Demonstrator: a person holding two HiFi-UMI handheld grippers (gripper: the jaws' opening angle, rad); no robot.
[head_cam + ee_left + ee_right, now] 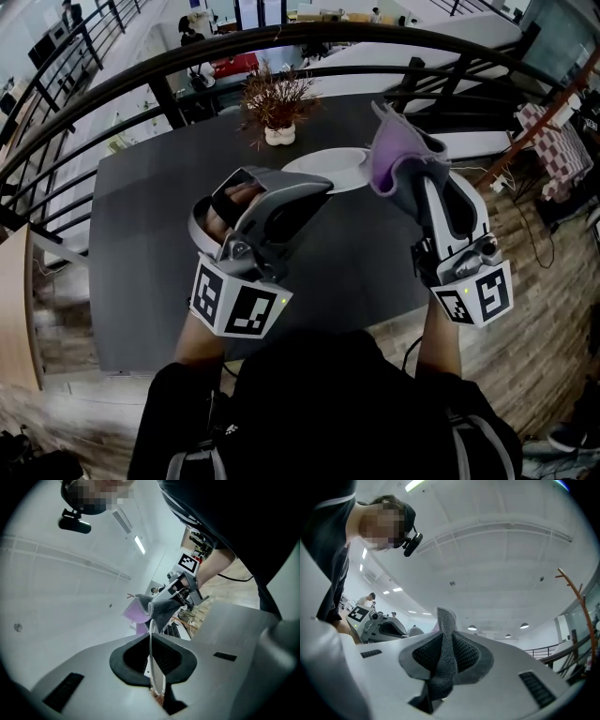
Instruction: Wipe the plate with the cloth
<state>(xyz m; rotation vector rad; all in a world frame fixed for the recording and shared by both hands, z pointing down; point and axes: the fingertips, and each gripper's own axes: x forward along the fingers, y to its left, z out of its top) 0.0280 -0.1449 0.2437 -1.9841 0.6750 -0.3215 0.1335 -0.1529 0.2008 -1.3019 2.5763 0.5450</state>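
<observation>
Plate partly behind left tool

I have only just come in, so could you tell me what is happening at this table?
A person holds a gripper in each hand above a dark table. The left gripper is shut on the rim of a white plate, held up off the table. The right gripper is shut on a grey and purple cloth, raised close beside the plate; whether they touch is unclear. A potted dry plant stands behind.
</observation>
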